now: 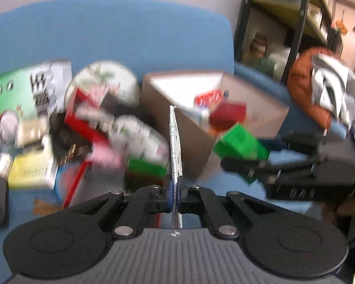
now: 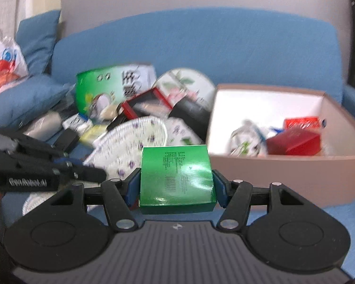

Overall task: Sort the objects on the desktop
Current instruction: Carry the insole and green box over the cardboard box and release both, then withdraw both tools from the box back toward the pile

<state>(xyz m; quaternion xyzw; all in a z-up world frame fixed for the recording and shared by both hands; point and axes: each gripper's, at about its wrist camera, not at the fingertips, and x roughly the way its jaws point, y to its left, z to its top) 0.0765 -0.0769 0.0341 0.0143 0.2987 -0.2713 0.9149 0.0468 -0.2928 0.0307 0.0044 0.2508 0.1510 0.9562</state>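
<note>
My right gripper [image 2: 176,184] is shut on a green box [image 2: 176,177] and holds it above the sofa seat, just left of the open cardboard box [image 2: 295,175]. The same green box [image 1: 241,142] and right gripper [image 1: 243,165] show in the left wrist view, in front of the cardboard box [image 1: 255,108]. My left gripper [image 1: 175,196] is shut on a thin white face mask [image 1: 175,142] seen edge-on; the mask [image 2: 127,146] spreads wide in the right wrist view, held by the left gripper [image 2: 99,174].
A pile of boxes and packets [image 2: 135,104] lies on the blue sofa [image 2: 201,47], with a green carton [image 2: 101,90] and a round tin [image 2: 187,82]. The cardboard box holds a red box [image 2: 293,142] and other items. A shelf [image 1: 284,23] stands at right.
</note>
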